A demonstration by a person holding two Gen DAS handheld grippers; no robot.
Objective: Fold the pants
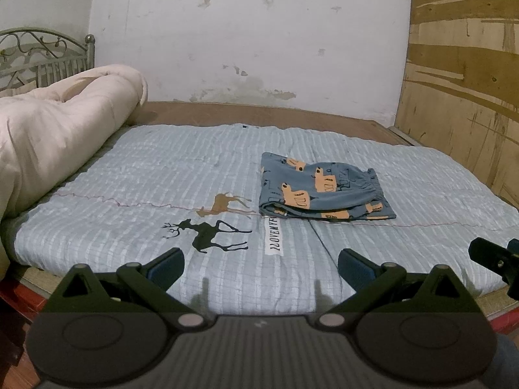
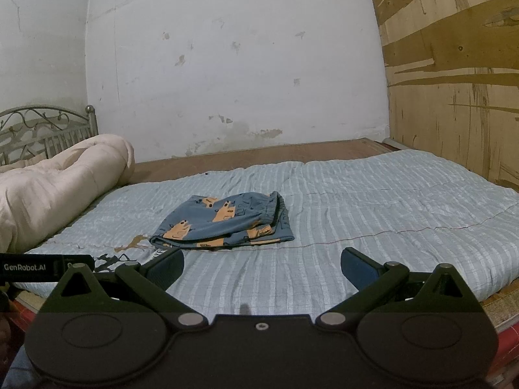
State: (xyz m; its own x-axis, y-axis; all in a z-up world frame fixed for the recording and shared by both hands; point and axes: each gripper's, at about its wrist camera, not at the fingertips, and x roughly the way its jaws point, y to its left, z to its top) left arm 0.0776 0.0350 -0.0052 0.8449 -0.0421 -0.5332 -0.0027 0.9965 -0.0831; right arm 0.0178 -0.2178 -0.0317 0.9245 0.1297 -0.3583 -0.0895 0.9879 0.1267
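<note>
Blue pants [image 1: 321, 189] with orange animal prints lie folded into a compact stack on the light blue striped quilt [image 1: 155, 175]; the elastic waistband faces right. In the right wrist view the same pants [image 2: 223, 223] sit left of centre, just beyond the fingers. My left gripper [image 1: 261, 267] is open near the bed's front edge, short of the pants and holding nothing. My right gripper [image 2: 262, 267] is also open and empty, a little nearer than the pants. A piece of the right gripper shows at the left wrist view's right edge.
A rolled cream duvet [image 1: 55, 136] lies along the left side of the bed, in front of a metal headboard [image 1: 42, 55]. A white stained wall [image 1: 246, 32] is behind, a wooden panel [image 1: 460, 81] to the right. Deer prints [image 1: 207, 233] mark the quilt.
</note>
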